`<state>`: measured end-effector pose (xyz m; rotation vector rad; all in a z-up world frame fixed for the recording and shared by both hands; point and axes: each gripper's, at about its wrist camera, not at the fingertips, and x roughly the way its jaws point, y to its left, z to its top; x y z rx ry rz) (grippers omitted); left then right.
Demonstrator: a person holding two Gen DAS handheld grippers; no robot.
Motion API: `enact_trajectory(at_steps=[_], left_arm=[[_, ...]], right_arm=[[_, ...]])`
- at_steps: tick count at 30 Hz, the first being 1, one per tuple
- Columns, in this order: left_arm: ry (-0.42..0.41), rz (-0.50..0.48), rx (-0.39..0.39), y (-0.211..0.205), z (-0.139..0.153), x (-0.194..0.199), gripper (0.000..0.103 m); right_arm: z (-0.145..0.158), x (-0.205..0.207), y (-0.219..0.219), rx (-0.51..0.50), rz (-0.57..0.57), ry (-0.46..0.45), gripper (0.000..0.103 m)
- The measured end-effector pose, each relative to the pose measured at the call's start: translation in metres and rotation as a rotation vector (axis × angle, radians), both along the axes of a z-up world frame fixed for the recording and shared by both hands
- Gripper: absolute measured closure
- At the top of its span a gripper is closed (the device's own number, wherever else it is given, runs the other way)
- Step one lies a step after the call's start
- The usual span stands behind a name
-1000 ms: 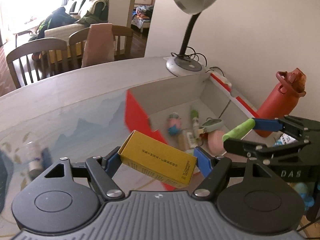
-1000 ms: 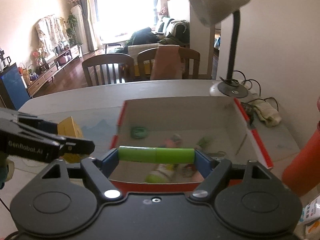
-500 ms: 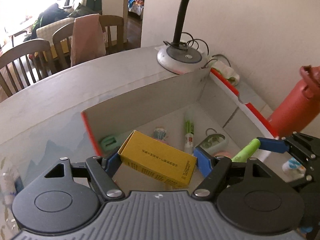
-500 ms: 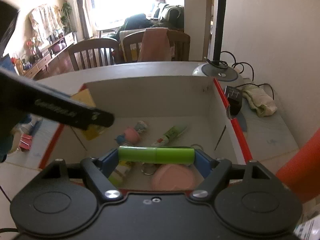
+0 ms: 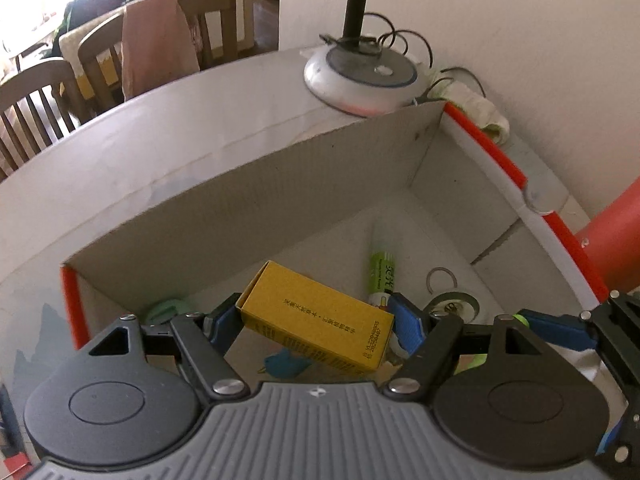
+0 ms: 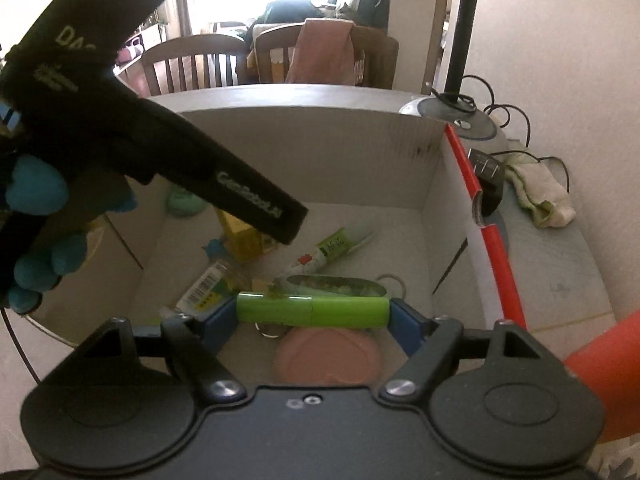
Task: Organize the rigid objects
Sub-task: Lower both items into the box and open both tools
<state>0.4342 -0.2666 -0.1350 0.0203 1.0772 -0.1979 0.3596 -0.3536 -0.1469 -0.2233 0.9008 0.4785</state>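
Note:
My left gripper is shut on a yellow carton and holds it inside the open cardboard box, low above its floor. My right gripper is shut on a green cylinder held crosswise over the box's near side. The left gripper's body crosses the upper left of the right wrist view, with the yellow carton under its tip.
The box holds a green tube, a pink round lid, a small bottle, a mint roll and a key ring. A lamp base stands behind the box. A red bottle stands to the right.
Both grippers moved forward and down into the box with their loads. The lamp base and the box's far wall have come closer in both views.

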Motion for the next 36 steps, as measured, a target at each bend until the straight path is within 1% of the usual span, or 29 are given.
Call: enact_trajectory(at_steps=[3, 6, 9, 18, 22, 25, 27, 36], left_arm=[[0.016, -0.005, -0.004, -0.003, -0.007, 0.005, 0.026], [0.033, -0.011, 0.008, -0.009, -0.014, 0.008, 0.026], [0.049, -0.012, 0.011, -0.011, -0.019, 0.01, 0.026], [0.042, -0.018, 0.022, -0.011, -0.022, 0.01, 0.025], [0.032, -0.037, 0.049, -0.014, -0.023, 0.008, 0.025], [0.032, -0.046, 0.07, -0.015, -0.022, 0.005, 0.025], [0.028, -0.05, 0.068, -0.015, -0.021, 0.002, 0.025], [-0.025, -0.053, 0.01, -0.002, -0.001, -0.017, 0.025]], right_arm=[[-0.003, 0.001, 0.0, -0.007, 0.003, 0.014, 0.023], [-0.007, 0.004, -0.001, -0.017, 0.009, 0.021, 0.023], [-0.008, 0.005, -0.001, -0.009, 0.007, 0.035, 0.023], [-0.013, 0.007, -0.006, 0.002, -0.007, 0.057, 0.023], [-0.013, 0.007, -0.005, 0.01, -0.015, 0.066, 0.022], [-0.012, 0.011, -0.007, 0.014, -0.026, 0.067, 0.019], [-0.01, 0.009, -0.009, 0.019, -0.031, 0.062, 0.019], [0.009, 0.003, -0.016, 0.069, -0.066, 0.033, 0.017]])
